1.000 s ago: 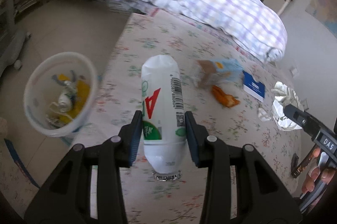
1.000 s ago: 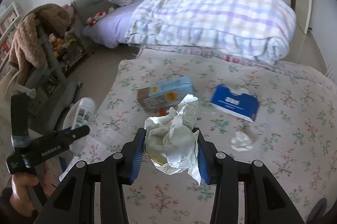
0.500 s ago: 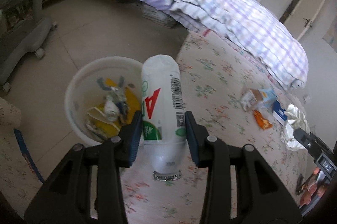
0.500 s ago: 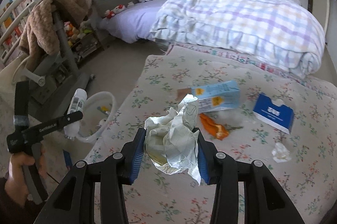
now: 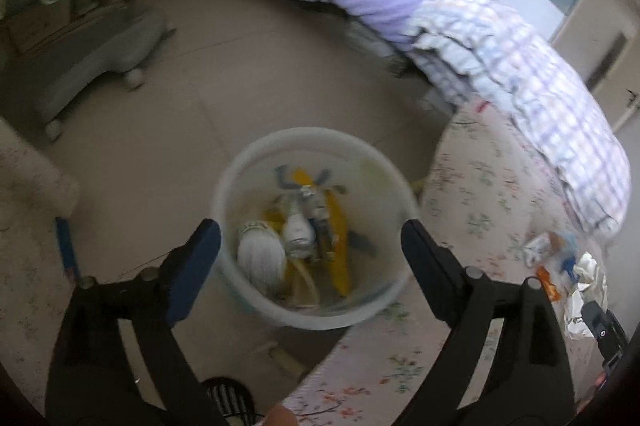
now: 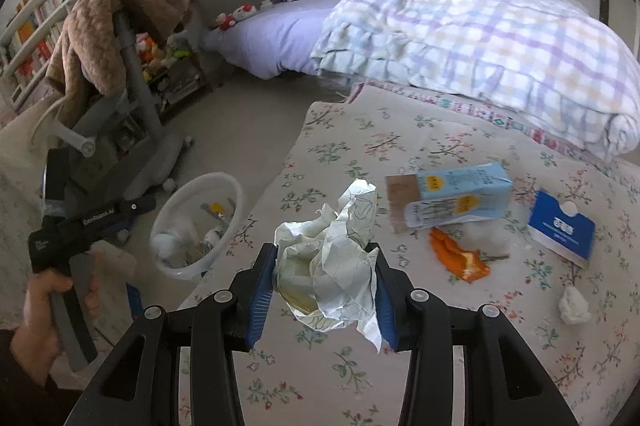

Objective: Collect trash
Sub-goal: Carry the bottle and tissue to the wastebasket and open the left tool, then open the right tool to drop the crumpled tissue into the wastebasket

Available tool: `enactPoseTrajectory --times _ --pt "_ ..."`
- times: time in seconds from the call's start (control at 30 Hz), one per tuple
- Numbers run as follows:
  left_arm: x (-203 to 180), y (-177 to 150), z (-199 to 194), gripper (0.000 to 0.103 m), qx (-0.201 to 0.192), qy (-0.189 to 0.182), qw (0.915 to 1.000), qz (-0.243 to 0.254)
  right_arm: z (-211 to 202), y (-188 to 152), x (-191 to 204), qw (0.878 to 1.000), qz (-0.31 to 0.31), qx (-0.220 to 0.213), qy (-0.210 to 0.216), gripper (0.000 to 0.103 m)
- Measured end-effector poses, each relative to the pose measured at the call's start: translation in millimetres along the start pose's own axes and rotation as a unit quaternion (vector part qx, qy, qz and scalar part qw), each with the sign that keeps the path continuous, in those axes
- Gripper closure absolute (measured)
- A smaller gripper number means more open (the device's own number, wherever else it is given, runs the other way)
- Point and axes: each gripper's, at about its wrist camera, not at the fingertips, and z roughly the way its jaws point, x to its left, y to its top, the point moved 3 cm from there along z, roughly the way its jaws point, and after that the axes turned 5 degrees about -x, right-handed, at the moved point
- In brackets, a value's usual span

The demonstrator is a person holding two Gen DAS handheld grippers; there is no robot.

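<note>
Left gripper point(image 5: 310, 250) fingers opening wide, nothing held, above round white plastic bin point(image 5: 240, 161). Right gripper point(image 6: 325, 284) fingers clamped on crumpled white paper point(image 6: 332, 258).

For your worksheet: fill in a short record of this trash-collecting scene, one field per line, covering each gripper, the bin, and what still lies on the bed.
Left gripper: jaws opening, nothing between them, above the bin
Right gripper: shut on crumpled paper
Bin: white, on the floor beside the bed, holds a white bottle
On bed: blue carton, orange wrapper, blue packet, white wad
</note>
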Motion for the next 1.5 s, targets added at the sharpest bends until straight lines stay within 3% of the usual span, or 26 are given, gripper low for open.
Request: enactPoseTrajectory --times 0.1,0.8,0.9,0.97,1.03,1.23,1.5 --pt "10 0 -7 0.002 -0.008 0.011 0.9998 0.01 15 2 9 1.0 0.007 0.012 0.005 0.058" --pt "62 7 -28 0.001 -0.017 0.049 0.9985 0.018 122 22 117 0.995 0.006 0.05 0.084 0.055" --pt "65 6 -28 0.001 -0.015 0.052 0.9984 0.015 128 25 123 0.993 0.012 0.052 0.104 0.047" --pt "67 6 -28 0.001 -0.013 0.05 0.9986 0.013 129 26 125 0.992 0.018 0.054 0.116 0.027" --pt "67 7 -28 0.001 -0.014 0.05 0.9986 0.014 128 27 125 0.992 0.025 0.051 0.116 0.021" --pt "65 5 -31 0.001 -0.016 0.045 0.9987 0.015 119 24 120 0.994 0.016 0.055 0.098 0.02" --pt "45 2 -34 0.001 -0.014 0.033 0.999 0.028 88 13 80 0.997 -0.003 0.06 0.048 0.02"
